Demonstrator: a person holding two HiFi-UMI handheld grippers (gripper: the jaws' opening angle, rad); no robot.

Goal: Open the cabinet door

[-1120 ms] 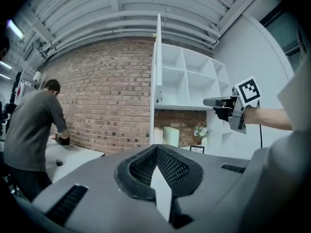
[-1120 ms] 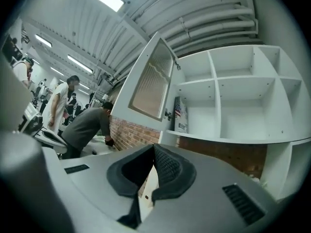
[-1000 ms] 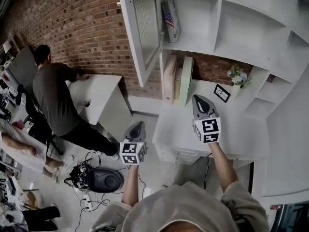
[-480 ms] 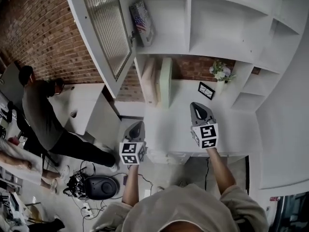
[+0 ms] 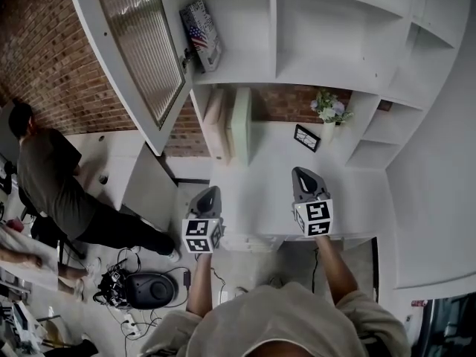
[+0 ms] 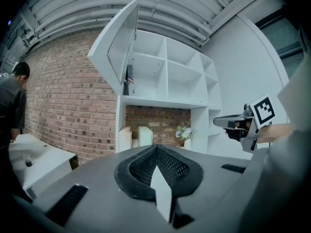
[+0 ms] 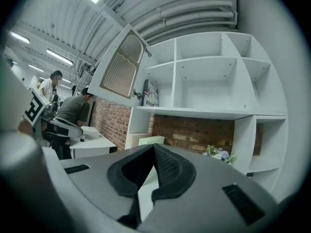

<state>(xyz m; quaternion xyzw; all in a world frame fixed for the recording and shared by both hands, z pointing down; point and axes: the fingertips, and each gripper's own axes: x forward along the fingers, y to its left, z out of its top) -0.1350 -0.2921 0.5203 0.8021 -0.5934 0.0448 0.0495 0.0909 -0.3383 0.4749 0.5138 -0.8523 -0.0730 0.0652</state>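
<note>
The white cabinet door [image 5: 141, 58] with its ribbed glass panel stands swung wide open at the upper left of the white shelf unit [image 5: 335, 43]. It also shows in the left gripper view [image 6: 121, 47] and the right gripper view [image 7: 121, 67]. Both grippers hang well short of it, over the white counter's [image 5: 260, 192] front edge. My left gripper [image 5: 210, 193] is shut and holds nothing, its tips [image 6: 155, 149] meeting. My right gripper [image 5: 302, 174] is shut and empty too [image 7: 153, 147]. Nothing touches the door.
A flag-printed box [image 5: 201, 24] stands in the opened compartment. Pale boxes [image 5: 227, 125], a small picture frame [image 5: 305, 136] and a flower vase [image 5: 325, 106] sit on the counter. A person in a dark shirt [image 5: 44, 169] bends at a white desk [image 5: 111, 162]. Cables and a dark device [image 5: 145, 288] lie on the floor.
Both grippers have drawn back from the shelf unit, the right one also sinking. The view has shifted so the open door fills more of the upper left. Jaws stayed shut.
</note>
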